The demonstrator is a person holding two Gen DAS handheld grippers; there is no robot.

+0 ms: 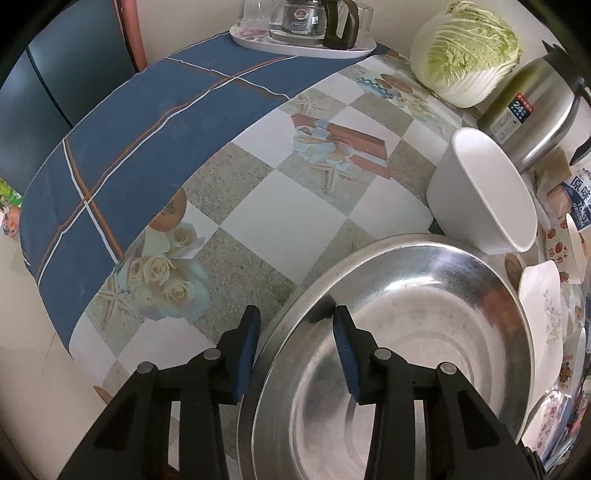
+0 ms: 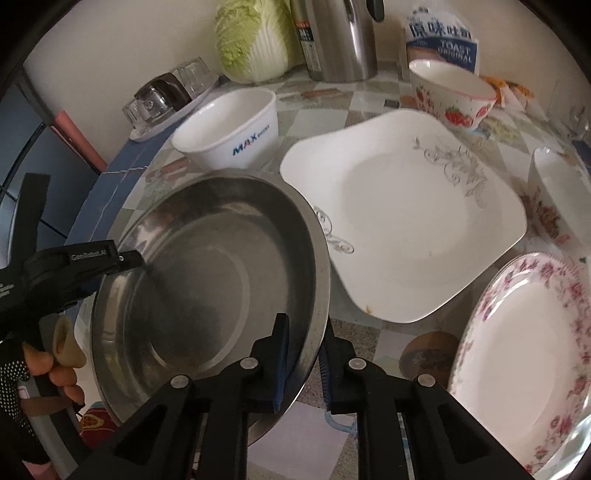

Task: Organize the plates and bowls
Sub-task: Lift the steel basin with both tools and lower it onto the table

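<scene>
A wide steel basin sits at the near edge of the table. My left gripper straddles its rim, one pad outside and one inside, open with a gap to the metal. My right gripper is shut on the opposite rim, both pads against the thin edge. Beside the basin lie a square white plate and a round floral plate. Behind them stand a white bowl with blue lettering, a strawberry bowl and a floral bowl.
A cabbage, a steel thermos and a toast bag line the back wall. A tray with a glass pot stands at the far corner on the blue cloth. A person's hand holds the left gripper.
</scene>
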